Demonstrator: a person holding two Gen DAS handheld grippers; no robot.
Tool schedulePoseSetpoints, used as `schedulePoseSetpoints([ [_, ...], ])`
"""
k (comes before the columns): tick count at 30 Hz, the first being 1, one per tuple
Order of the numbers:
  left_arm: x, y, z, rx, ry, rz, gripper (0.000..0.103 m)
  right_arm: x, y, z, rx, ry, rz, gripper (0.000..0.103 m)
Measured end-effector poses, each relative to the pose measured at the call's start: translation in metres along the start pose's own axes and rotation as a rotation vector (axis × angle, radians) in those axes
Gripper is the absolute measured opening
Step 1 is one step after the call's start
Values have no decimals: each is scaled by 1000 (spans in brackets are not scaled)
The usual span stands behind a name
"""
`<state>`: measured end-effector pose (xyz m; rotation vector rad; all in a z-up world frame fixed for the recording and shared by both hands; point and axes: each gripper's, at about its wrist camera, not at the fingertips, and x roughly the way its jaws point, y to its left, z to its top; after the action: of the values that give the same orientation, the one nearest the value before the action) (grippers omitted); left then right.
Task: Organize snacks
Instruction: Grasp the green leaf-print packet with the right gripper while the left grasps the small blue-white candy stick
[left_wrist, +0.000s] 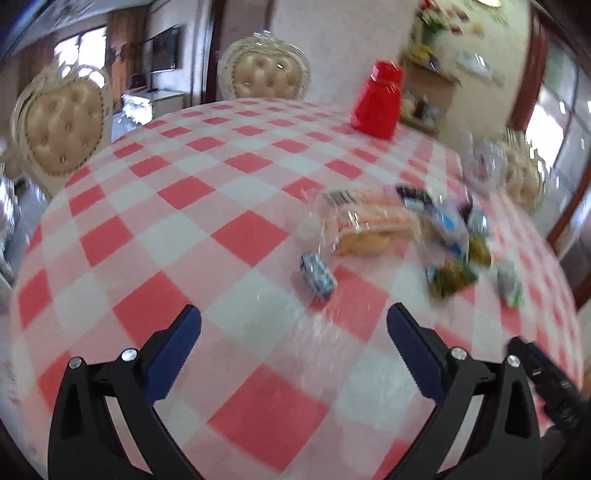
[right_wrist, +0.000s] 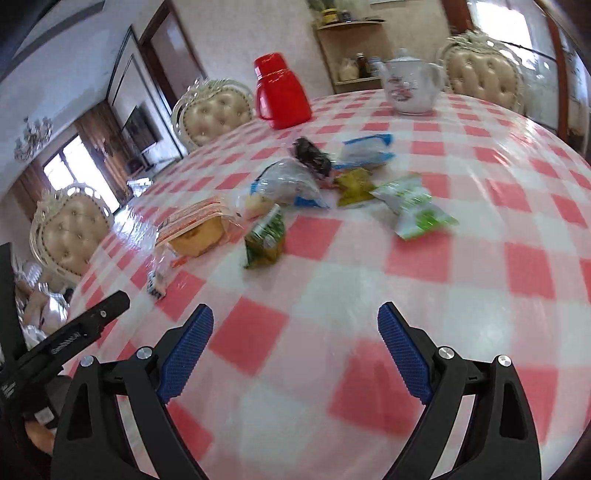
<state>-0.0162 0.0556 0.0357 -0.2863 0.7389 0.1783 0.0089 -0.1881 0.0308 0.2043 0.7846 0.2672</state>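
Several snack packets lie scattered on the red-and-white checked tablecloth (left_wrist: 236, 236). In the left wrist view an orange-striped bread pack (left_wrist: 365, 221) sits mid-right, a small blue-and-white packet (left_wrist: 317, 275) lies nearest, and green packets (left_wrist: 448, 278) are further right. My left gripper (left_wrist: 293, 317) is open above bare cloth, short of the small packet. In the right wrist view the bread pack (right_wrist: 195, 229), a dark green packet (right_wrist: 266, 242), a light green packet (right_wrist: 413, 210), a clear blue-edged bag (right_wrist: 288, 182) and a blue-white pack (right_wrist: 365, 149) lie ahead. My right gripper (right_wrist: 295, 314) is open and holds nothing.
A red jug (right_wrist: 282, 92) and a white teapot (right_wrist: 410, 86) stand at the table's far side. Padded cream chairs (left_wrist: 61, 125) ring the table. A wooden shelf (right_wrist: 351, 55) stands behind. The other gripper's black body (right_wrist: 66, 339) shows at the left of the right wrist view.
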Motion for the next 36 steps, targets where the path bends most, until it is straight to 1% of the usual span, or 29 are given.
schedulePoseSetpoints([
  [3, 4, 12, 0, -74, -9, -33, 101, 25, 13, 17, -35, 30, 0, 88],
  [6, 8, 21, 1, -107, 3, -50, 101, 53, 25, 33, -68, 57, -22, 88],
  [8, 7, 21, 1, -105, -8, -48, 101, 67, 30, 40, -80, 77, -40, 88],
  [10, 7, 15, 0, -70, -11, -39, 101, 80, 34, 47, -99, 101, -63, 87],
  [11, 7, 11, 0, -53, -12, -34, 101, 85, 35, 49, -111, 108, -67, 82],
  [12, 8, 8, 0, -32, -14, -27, 101, 88, 35, 48, -125, 122, -83, 69],
  [13, 9, 2, 0, -4, -13, -23, 101, 91, 35, 46, -148, 143, -102, 63],
  [14, 10, -2, 1, 18, -8, -25, 101, 89, 36, 43, -171, 136, -114, 48],
  [15, 12, -5, 1, 34, -2, -24, 101, 86, 35, 42, -177, 127, -102, 35],
  [17, 15, -9, 2, 54, 7, -23, 101, 70, 28, 41, -158, 80, -69, 34],
  [20, 21, -11, 7, 53, 16, -26, 101, 46, 14, 45, -79, 20, -29, 33],
  [22, 30, -14, 11, 73, 42, -15, 100, 35, 8, 47, -46, -4, 0, 33],
  [24, 43, -22, 14, 102, 84, 4, 94, 28, 4, 46, -25, -17, 22, 33],
  [26, 54, -30, 17, 125, 111, 25, 90, 24, 4, 44, -23, -21, 30, 33],
  [27, 59, -33, 19, 133, 121, 32, 84, 23, 5, 43, -26, -20, 31, 33],
  [28, 64, -35, 20, 140, 128, 36, 75, 22, 7, 42, -28, -18, 34, 33],
  [29, 67, -37, 20, 150, 136, 36, 43, 21, 8, 41, -28, -16, 36, 33],
  [30, 68, -40, 19, 170, 131, 65, 29, 21, 9, 40, -28, -14, 39, 33],
  [31, 68, -40, 18, 174, 133, 55, 26, 20, 9, 40, -29, -17, 41, 33],
  [33, 65, -38, 16, 182, 136, 29, 15, 15, 11, 38, -34, -32, 43, 33],
  [36, 52, -21, 12, 121, 121, -76, 15, 9, 13, 35, -38, -44, 52, 33],
])
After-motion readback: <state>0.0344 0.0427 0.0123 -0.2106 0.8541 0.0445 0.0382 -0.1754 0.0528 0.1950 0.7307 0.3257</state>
